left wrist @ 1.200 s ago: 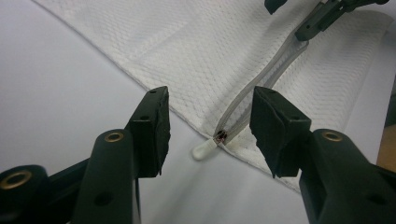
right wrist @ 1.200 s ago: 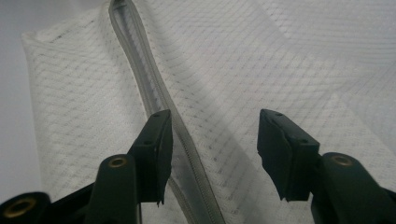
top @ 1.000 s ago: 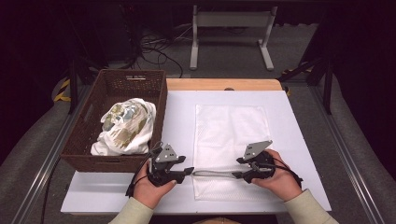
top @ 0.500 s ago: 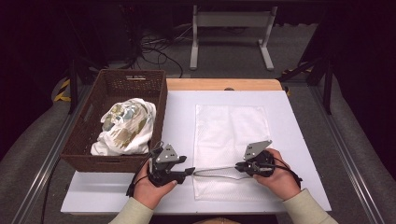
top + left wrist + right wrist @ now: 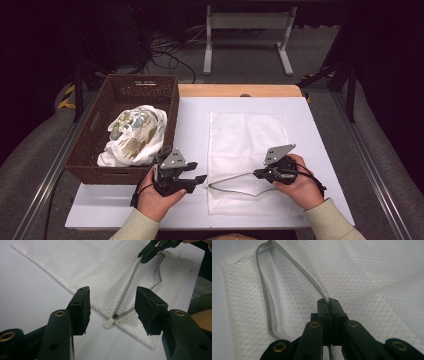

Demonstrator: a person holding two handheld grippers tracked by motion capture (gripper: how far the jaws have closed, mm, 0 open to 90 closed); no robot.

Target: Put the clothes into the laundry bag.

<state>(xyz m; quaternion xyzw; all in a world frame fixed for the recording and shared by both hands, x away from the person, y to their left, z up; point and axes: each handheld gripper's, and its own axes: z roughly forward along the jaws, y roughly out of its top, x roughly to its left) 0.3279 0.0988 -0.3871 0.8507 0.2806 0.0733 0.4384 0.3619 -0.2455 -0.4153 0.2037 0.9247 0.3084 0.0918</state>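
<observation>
Pinching the mesh bag's (image 5: 247, 150) upper zip edge (image 5: 294, 263), the right tongs (image 5: 257, 174) just closed there; left tongs (image 5: 200, 179), half-wide and empty, should next clamp the near lip for spreading.

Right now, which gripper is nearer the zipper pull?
Left. The left gripper stands open just short of the zipper pull; the right gripper pinches the zipper edge farther along.

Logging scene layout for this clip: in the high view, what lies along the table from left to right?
Wicker basket holding crumpled cloth → left gripper, jaws apart → zipper pull → white mesh bag → right gripper, shut on the bag's zipper edge.
</observation>
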